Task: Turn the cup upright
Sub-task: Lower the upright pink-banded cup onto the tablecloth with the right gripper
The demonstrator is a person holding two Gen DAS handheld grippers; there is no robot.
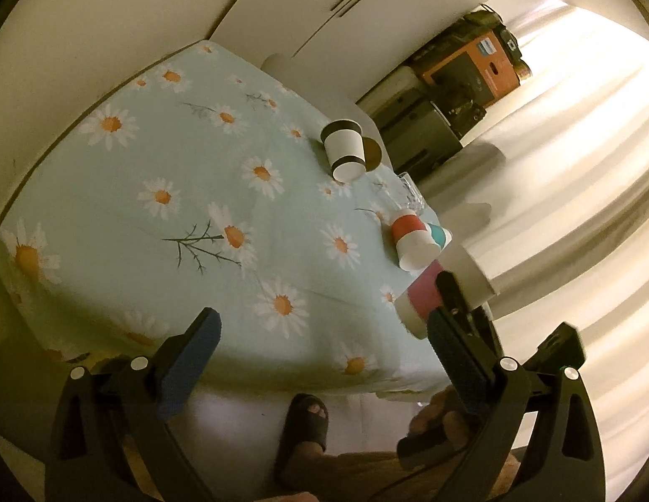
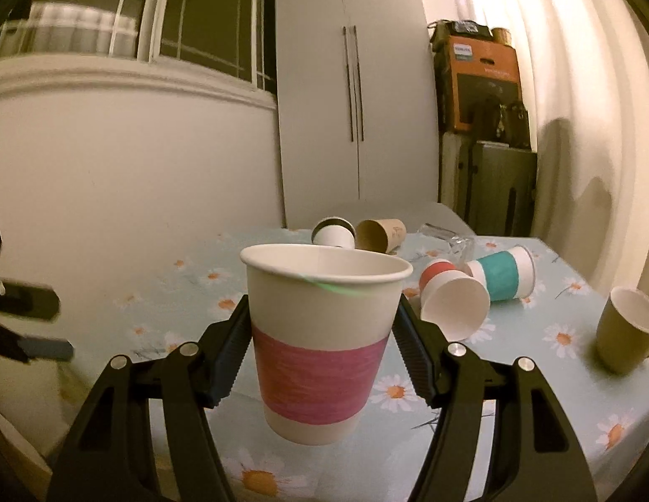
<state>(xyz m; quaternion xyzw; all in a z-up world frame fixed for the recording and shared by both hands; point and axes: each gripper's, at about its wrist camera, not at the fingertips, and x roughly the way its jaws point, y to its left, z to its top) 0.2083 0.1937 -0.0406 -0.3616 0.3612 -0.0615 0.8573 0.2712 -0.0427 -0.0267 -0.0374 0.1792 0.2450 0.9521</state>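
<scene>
I see right tongs [image 2: 324, 330] clamped on pink-banded cup [image 2: 320, 347], mouth up, above desk [image 2: 533, 376] with daisy cloth. Left tongs [image 1: 324, 326] spread wide, empty. Toppled cups beyond; white wardrobe [image 2: 353, 104], curtains [image 2: 575, 125] behind.

A table under a daisy-print cloth [image 2: 533, 397] carries toppled paper cups [image 2: 454, 301] and an upright mug [image 2: 625, 334].

Warm, dim yellowish indoor light fills both fisheye views, brightest on the curtain [image 1: 575, 134] at the right, while straight lines bow and corners vignette to black, a faint green flare crosses the pink-banded cup [image 2: 324, 330], and the right view's left edge smears.
</scene>
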